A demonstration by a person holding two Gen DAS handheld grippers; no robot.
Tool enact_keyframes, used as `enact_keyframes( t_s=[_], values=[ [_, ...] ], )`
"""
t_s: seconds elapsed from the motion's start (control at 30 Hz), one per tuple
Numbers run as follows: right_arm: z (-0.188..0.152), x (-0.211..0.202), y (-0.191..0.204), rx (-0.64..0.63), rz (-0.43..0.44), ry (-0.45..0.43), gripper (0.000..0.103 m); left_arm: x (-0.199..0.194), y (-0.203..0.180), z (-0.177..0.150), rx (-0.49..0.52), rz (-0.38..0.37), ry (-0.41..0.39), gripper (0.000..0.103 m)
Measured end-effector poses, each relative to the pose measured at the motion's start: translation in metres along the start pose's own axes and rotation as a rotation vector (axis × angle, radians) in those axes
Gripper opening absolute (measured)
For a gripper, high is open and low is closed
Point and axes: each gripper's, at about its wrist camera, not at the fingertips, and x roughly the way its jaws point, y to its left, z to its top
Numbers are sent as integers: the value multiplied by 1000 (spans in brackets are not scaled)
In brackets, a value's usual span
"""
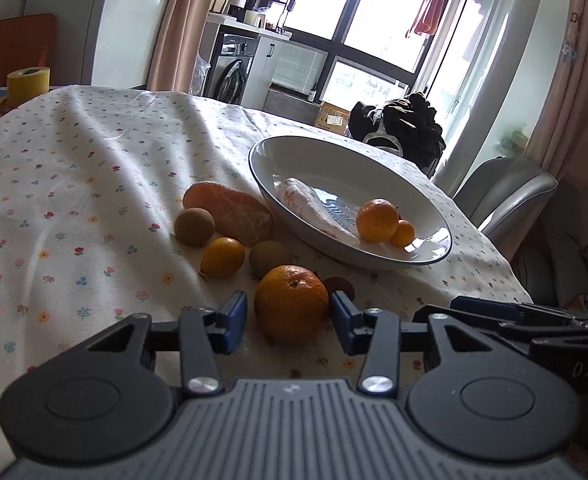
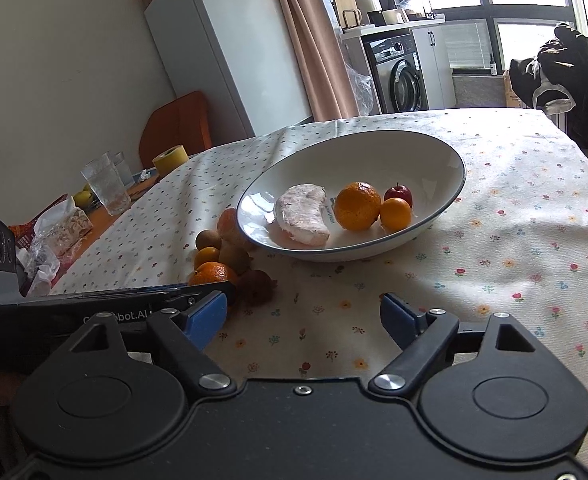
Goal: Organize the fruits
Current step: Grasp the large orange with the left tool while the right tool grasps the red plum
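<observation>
A large mandarin (image 1: 292,304) lies on the flowered cloth between the blue fingers (image 1: 234,320) of my left gripper (image 1: 290,320), which is open around it. Behind it lie a yellow kumquat (image 1: 222,257), two brown round fruits (image 1: 194,226), a peeled citrus (image 1: 230,212) and a dark red fruit (image 1: 339,284). The white plate (image 1: 278,148) holds a peeled pomelo segment (image 2: 303,214), a mandarin (image 2: 357,206), a small orange (image 2: 395,213) and a small red apple (image 2: 399,193). My right gripper (image 2: 305,316) is open over bare cloth in front of the plate (image 2: 433,152).
A yellow tape roll (image 2: 170,159), drinking glasses (image 2: 106,188) and plastic wrappers (image 2: 54,236) sit on the left end of the table. A grey chair (image 1: 505,196) and a chair draped with dark clothes (image 2: 561,76) stand past the right table edge.
</observation>
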Motion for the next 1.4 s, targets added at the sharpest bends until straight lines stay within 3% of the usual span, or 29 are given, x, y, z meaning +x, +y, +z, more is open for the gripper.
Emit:
enact_keyframes(
  t_s=[0.2,0.37,0.7,0.8,0.93,1.07,1.4],
  values=[
    [2,10,7,-5,17,20,74,-10,4,-1,-23,8,-4,38],
    [5,21,16,-18,23,46,62,-22,13,-1,-41,24,-21,38],
    [14,41,35,-68,32,69,59,-35,30,3,-67,74,-57,38],
    [15,47,42,-82,45,76,52,-39,31,5,-63,84,-68,38],
    [12,54,49,-98,61,110,33,-44,30,7,-52,89,-85,38],
    [12,57,51,-100,56,102,23,-48,30,8,-48,92,-96,38],
    [17,38,49,-89,68,56,23,-57,24,13,-33,96,-121,38]
  ],
)
